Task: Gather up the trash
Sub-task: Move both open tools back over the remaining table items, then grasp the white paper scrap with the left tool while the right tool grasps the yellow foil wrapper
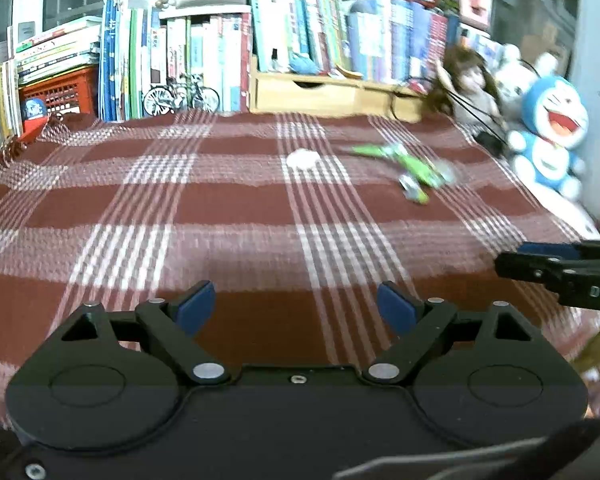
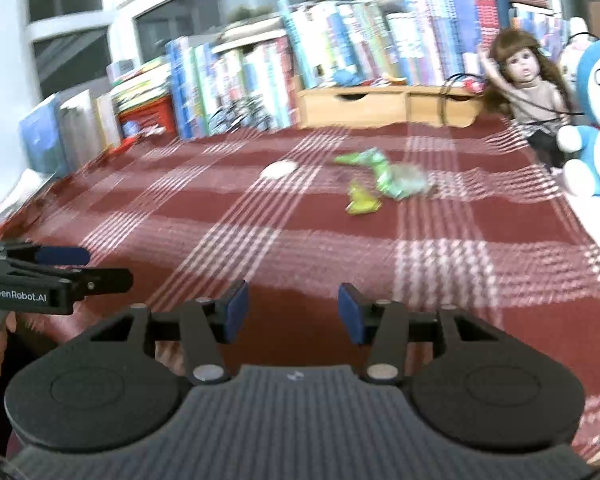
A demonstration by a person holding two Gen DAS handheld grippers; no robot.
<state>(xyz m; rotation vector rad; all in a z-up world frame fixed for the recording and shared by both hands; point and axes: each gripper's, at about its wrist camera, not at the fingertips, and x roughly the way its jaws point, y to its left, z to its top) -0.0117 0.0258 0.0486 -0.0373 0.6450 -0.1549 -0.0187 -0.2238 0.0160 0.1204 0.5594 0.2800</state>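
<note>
On the red-and-white checked cloth [image 1: 228, 208] lie crumpled green wrappers [image 1: 416, 168] [image 2: 384, 178] and a small white scrap [image 1: 303, 159] [image 2: 279, 169], both far ahead toward the books. A yellow-green wrapper [image 2: 362, 200] lies closest to me in that pile. My left gripper [image 1: 296, 310] is open over the near part of the cloth, with nothing between its blue pads. My right gripper [image 2: 292, 312] is also open and empty. Each gripper shows at the other view's edge: the right gripper [image 1: 560, 268] and the left gripper [image 2: 60, 272].
Rows of upright books [image 1: 220, 52] and a wooden drawer box [image 1: 324, 94] line the far edge. A doll [image 2: 528, 84] and a blue plush toy [image 1: 552, 136] sit at the far right. A red crate [image 1: 60, 92] and a toy bicycle [image 1: 180, 96] stand at the back left.
</note>
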